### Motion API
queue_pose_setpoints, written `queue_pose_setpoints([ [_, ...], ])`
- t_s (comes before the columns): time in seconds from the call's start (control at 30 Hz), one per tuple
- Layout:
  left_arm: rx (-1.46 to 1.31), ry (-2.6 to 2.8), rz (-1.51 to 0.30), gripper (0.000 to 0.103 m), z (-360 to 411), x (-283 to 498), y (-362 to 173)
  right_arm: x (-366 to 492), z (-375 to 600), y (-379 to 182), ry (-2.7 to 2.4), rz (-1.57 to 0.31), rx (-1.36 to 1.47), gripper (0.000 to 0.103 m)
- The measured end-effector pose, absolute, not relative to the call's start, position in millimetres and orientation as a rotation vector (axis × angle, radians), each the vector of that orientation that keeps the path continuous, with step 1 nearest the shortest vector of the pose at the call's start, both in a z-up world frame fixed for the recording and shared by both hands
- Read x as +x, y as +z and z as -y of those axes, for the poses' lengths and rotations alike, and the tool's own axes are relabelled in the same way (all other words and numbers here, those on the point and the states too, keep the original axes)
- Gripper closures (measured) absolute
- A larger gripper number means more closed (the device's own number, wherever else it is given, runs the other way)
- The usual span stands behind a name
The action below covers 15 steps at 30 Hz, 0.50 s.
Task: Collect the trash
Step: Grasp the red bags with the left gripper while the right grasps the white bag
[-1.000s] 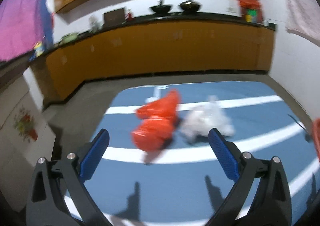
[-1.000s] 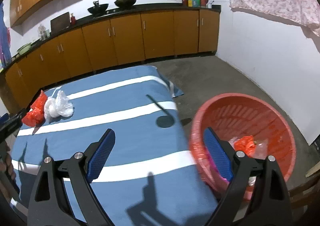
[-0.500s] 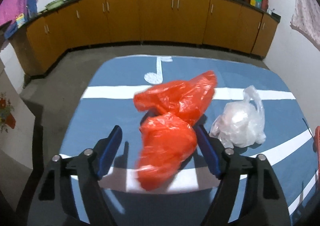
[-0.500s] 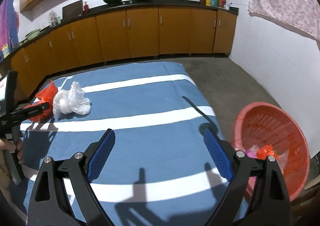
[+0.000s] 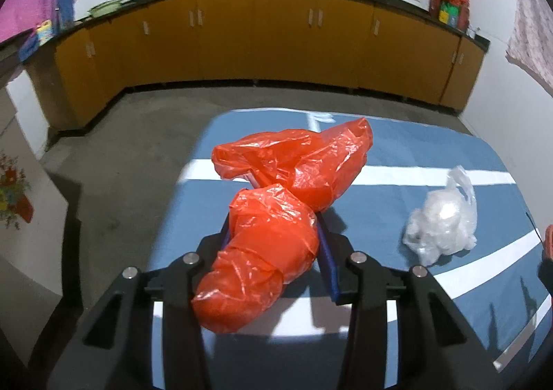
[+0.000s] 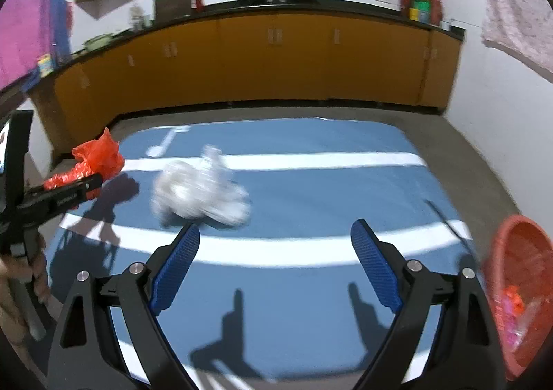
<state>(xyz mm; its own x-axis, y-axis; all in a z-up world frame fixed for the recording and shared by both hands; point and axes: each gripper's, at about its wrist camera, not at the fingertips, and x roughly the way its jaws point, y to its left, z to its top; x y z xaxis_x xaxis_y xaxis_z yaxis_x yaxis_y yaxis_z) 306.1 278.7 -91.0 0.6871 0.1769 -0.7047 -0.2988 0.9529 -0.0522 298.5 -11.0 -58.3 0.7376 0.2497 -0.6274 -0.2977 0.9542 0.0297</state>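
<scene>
My left gripper is shut on a crumpled red plastic bag, which bulges out between the fingers and seems lifted off the blue striped mat. The bag also shows in the right wrist view, held by the left gripper. A white plastic bag lies on the mat to the right. In the right wrist view it lies just ahead of my open, empty right gripper. A red basket with some trash stands at the mat's right edge.
Orange cabinets with a dark counter run along the back wall, with woks and jars on top. Grey floor surrounds the mat. A white wall is on the right.
My left gripper has closed on the red bag and raised it. My right gripper has swung left from the basket toward the white bag.
</scene>
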Motion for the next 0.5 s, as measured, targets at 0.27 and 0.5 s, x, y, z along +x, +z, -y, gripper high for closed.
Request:
queue_pose_setpoints([
  [0.27,-0.182,0.395,-0.708,0.060,-326,265,-68,332,-63,-71,0.364,-0.683,-0.104,0.014],
  [0.5,-0.193,0.428,-0.703,0.060,-341,252,-61,354,-88,-90,0.348,-0.753,-0.142,0.016],
])
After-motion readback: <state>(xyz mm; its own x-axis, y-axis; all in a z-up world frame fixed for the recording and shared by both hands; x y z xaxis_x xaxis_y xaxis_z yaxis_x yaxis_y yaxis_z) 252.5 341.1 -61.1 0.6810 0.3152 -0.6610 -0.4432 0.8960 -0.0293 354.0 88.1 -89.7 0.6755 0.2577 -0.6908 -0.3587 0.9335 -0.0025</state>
